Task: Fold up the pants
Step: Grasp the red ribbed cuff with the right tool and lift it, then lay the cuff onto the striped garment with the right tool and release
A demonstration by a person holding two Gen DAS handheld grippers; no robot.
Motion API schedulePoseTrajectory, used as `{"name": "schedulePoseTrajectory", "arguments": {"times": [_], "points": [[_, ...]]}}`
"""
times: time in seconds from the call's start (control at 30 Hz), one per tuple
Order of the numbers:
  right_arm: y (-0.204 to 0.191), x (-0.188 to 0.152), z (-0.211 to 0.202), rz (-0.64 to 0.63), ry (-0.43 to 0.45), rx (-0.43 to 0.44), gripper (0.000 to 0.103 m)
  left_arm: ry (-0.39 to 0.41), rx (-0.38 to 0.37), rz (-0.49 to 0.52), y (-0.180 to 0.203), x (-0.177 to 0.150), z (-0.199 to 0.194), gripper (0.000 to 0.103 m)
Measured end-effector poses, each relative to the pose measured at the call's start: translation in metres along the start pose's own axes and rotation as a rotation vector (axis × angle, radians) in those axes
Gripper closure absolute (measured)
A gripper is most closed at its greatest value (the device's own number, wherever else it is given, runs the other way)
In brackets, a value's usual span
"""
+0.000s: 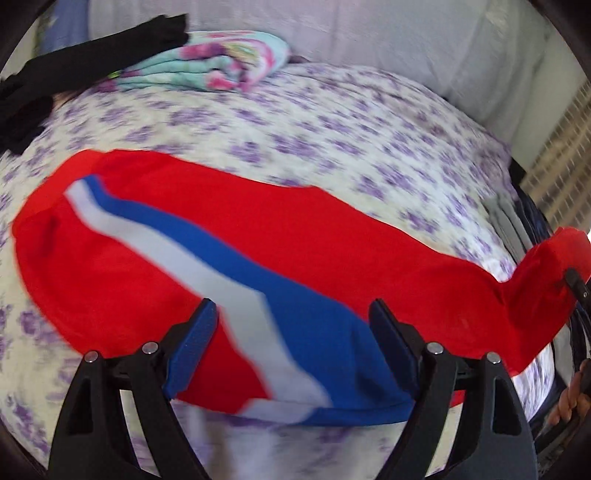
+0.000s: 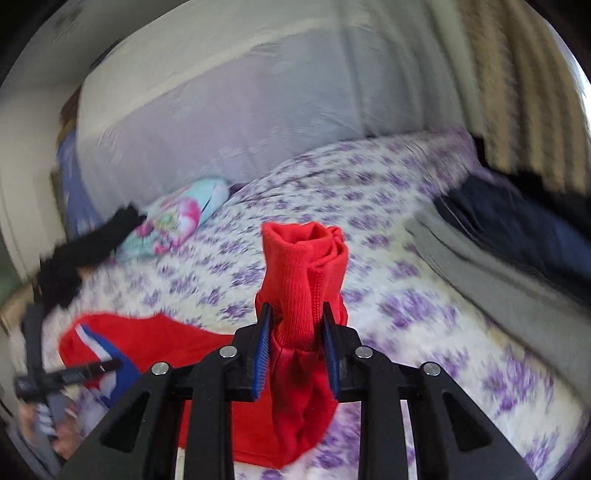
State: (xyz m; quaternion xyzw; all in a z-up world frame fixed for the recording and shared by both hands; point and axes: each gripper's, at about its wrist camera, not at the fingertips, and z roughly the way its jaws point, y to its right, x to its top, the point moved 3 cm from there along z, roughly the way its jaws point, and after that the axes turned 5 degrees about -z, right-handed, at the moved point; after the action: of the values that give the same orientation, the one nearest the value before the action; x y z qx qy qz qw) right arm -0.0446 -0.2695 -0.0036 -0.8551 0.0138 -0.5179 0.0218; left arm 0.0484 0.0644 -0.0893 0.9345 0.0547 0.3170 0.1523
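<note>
Red pants (image 1: pixel 155 266) with a blue-and-white side stripe (image 1: pixel 236 273) lie spread on the bed's purple-flowered sheet (image 1: pixel 332 129). In the left wrist view the long axis runs from upper left to lower right. The wide end sits at the left. The cuff end (image 2: pixel 306 266) is at the far right, lifted off the sheet.

Right gripper (image 2: pixel 297 332): jaws narrow, pads pinching the ribbed red cuff, which stands bunched and upright above the fingertips. The rest of that leg hangs below the jaws and trails left toward the flat part.

Left gripper (image 1: pixel 291 332): jaws wide apart over the near edge of the pants at the stripe, fabric lying between the pads. Whether the pads touch the fabric I cannot tell; the frame is blurred.

Edges and room:
- Far side: open sheet beyond the pants up to a pale upright surface (image 1: pixel 332 33).
- Far left: a folded floral fabric (image 1: pixel 207 62) with a black garment (image 1: pixel 74 55) draped beside it, well apart from the pants.
- Right side: folded grey fabric (image 2: pixel 498 273) and dark blue fabric (image 2: pixel 524 229) along the bed edge, a striped beige curtain (image 2: pixel 524 81) behind.
- Near edge: a strip of bare sheet between the pants and the grippers' side.
- In the right wrist view, clear sheet lies ahead of and to the right of the raised cuff.
</note>
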Motion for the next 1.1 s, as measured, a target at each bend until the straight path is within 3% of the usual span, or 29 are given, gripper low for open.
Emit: {"name": "schedulePoseTrajectory", "arguments": {"times": [0.17, 0.33, 0.6, 0.77, 0.87, 0.9, 1.0, 1.1], "points": [[-0.096, 0.007, 0.030, -0.315, -0.052, -0.004, 0.077, 0.083, 0.003, -0.083, -0.046, 0.013, -0.023, 0.021], [-0.158, -0.011, 0.064, -0.450, -0.139, 0.068, 0.078, 0.137, 0.034, -0.096, -0.069, 0.017, -0.040, 0.021], [-0.198, -0.030, 0.074, -0.573, -0.153, 0.085, 0.080, 0.150, 0.008, -0.118, -0.089, 0.019, -0.050, 0.021], [-0.216, -0.053, 0.079, -0.691, -0.214, 0.116, 0.079, 0.151, 0.002, -0.104, -0.090, 0.018, -0.050, 0.020], [-0.222, -0.059, 0.070, -0.730, -0.192, 0.123, 0.079, 0.144, -0.006, -0.106, -0.091, 0.018, -0.049, 0.020], [-0.223, -0.061, 0.068, -0.742, -0.193, 0.123, 0.076, 0.144, -0.007, -0.107, -0.091, 0.017, -0.049, 0.020], [-0.226, -0.073, 0.071, -0.800, -0.239, 0.163, 0.048, 0.147, 0.000, -0.102, -0.091, 0.017, -0.048, 0.020], [-0.221, -0.065, 0.057, -0.722, -0.255, 0.280, 0.041, 0.146, 0.000, -0.091, -0.091, 0.017, -0.049, 0.020]]}}
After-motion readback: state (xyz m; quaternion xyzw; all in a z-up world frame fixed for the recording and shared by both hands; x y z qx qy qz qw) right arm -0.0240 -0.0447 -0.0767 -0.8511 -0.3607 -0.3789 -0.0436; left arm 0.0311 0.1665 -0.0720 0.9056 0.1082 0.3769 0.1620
